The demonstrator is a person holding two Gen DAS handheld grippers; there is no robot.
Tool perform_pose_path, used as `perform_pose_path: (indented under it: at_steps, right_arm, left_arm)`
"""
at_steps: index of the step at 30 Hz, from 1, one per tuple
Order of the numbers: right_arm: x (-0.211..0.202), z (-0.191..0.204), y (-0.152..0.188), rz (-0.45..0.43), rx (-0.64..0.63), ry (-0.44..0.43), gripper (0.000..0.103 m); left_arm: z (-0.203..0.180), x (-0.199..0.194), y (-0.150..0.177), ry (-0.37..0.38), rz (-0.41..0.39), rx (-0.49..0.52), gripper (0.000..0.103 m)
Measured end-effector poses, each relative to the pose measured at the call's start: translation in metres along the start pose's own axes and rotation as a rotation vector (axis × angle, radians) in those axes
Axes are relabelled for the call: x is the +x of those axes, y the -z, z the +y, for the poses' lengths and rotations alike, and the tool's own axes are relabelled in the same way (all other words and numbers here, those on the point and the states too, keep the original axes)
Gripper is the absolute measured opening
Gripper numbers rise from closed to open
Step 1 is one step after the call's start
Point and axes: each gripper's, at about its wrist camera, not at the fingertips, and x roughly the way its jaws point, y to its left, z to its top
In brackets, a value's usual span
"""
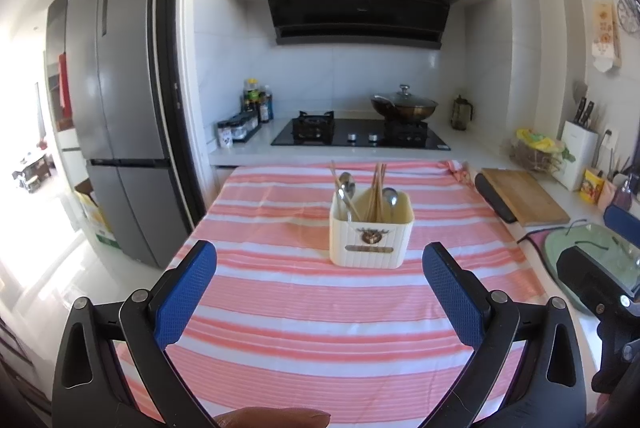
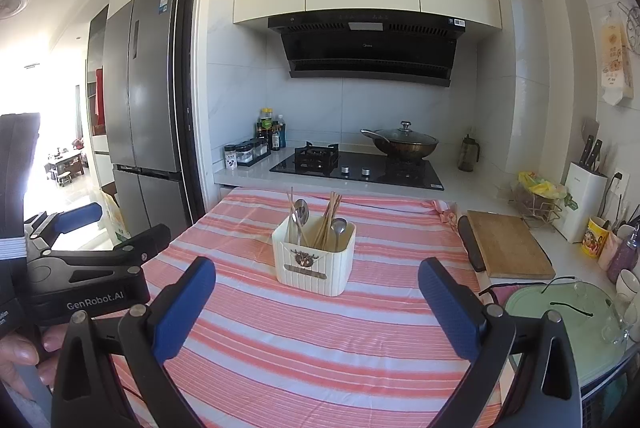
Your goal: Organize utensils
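A cream utensil holder (image 1: 371,233) with a stag emblem stands on the pink striped tablecloth (image 1: 304,308); it also shows in the right wrist view (image 2: 314,260). It holds metal spoons (image 1: 346,188) and wooden chopsticks (image 1: 377,190), seen too as spoons (image 2: 301,214) and chopsticks (image 2: 329,218). My left gripper (image 1: 320,268) is open and empty, well short of the holder. My right gripper (image 2: 317,284) is open and empty, close in front of the holder. The left gripper's body (image 2: 92,280) shows at the right view's left edge.
A wooden cutting board (image 2: 506,246) lies right of the cloth, with a green tray (image 2: 568,324) nearer. A knife block (image 2: 582,200) and cups stand at far right. Behind are a gas hob (image 2: 356,168), a lidded wok (image 2: 404,142) and spice jars (image 2: 248,152). A fridge (image 2: 148,100) stands left.
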Motion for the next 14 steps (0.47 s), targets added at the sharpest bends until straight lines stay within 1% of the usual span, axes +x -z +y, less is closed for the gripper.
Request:
perform_pose_path:
  at_steps: [8,12,14]
  right_arm:
    - [0.0008,0.0,0.0015,0.004,0.002,0.002,0.103]
    - [0.0001,-0.0006,0.0038,0.006,0.006,0.005,0.103]
    - [0.0014,-0.0014,0.0043,0.008,0.006,0.007,0.103]
  left_arm:
    - [-0.0022,0.0013,0.0009,0.001,0.004,0.005,0.103]
    - [0.0009,0.0005,0.0031,-0.004,-0.013,-0.03,0.103]
    - [0.0004,0.0026,0.0037,-0.01,-0.018,-0.021,0.103]
